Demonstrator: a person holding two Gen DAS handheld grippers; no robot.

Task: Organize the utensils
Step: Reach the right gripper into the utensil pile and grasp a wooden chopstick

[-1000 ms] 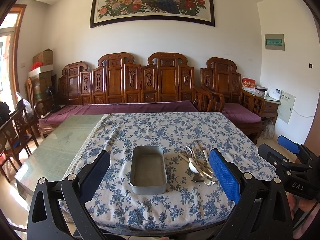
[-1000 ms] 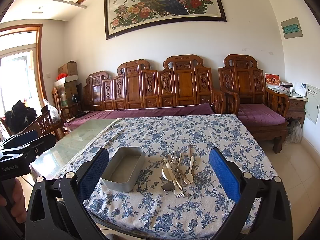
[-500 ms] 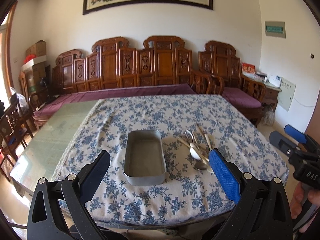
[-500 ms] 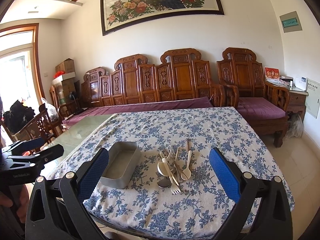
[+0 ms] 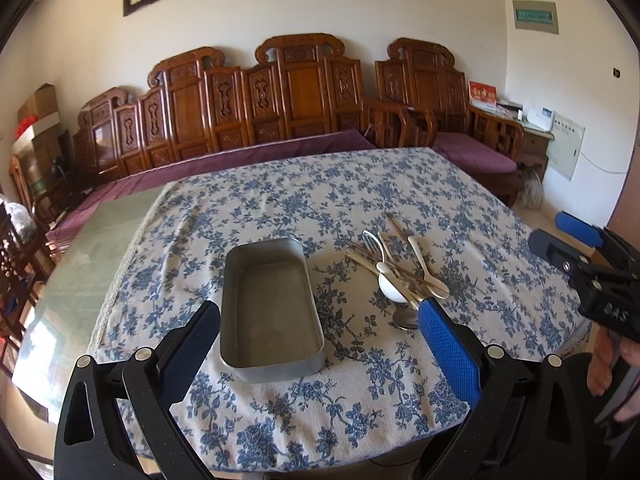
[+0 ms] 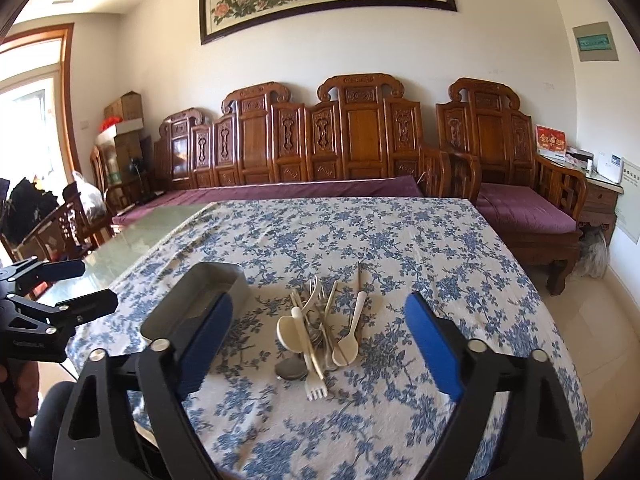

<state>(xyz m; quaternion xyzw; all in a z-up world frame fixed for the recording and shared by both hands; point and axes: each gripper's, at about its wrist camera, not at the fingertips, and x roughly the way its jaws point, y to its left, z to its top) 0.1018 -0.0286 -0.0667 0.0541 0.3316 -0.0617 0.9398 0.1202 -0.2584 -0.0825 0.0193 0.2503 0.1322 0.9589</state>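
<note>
- Utensils [image 6: 316,332] lie in a loose heap on your bench [image 6: 360,232], on the blue-flowered cloth, toward the near edge and right of the middle.
- The heap holds a white ladle-shaped spoon [image 6: 290,330], a smaller white spoon [image 6: 347,346], a white fork [image 6: 316,388] with its tines toward the near edge, a metal spoon [image 6: 291,369], a metal fork and thin sticks that cross one another.
- A grey metal tray [image 5: 270,306] sits just left of the heap, apart from it, with its long side running from the near edge toward the far edge; nothing lies inside it.
- Your left gripper [image 5: 320,344] hangs above the near edge with its jaws wide apart, one on each side of the tray's near end, touching nothing.
- Your right gripper [image 6: 318,344] points at the heap; its jaws stand wide, have just been closing a little, and nothing sits between them yet but air above the utensils.
- The left part of the bench is bare green glass [image 5: 92,264], not covered by the cloth.
- A carved wooden settee [image 6: 320,140] with purple cushions stands beyond the far edge.
</note>
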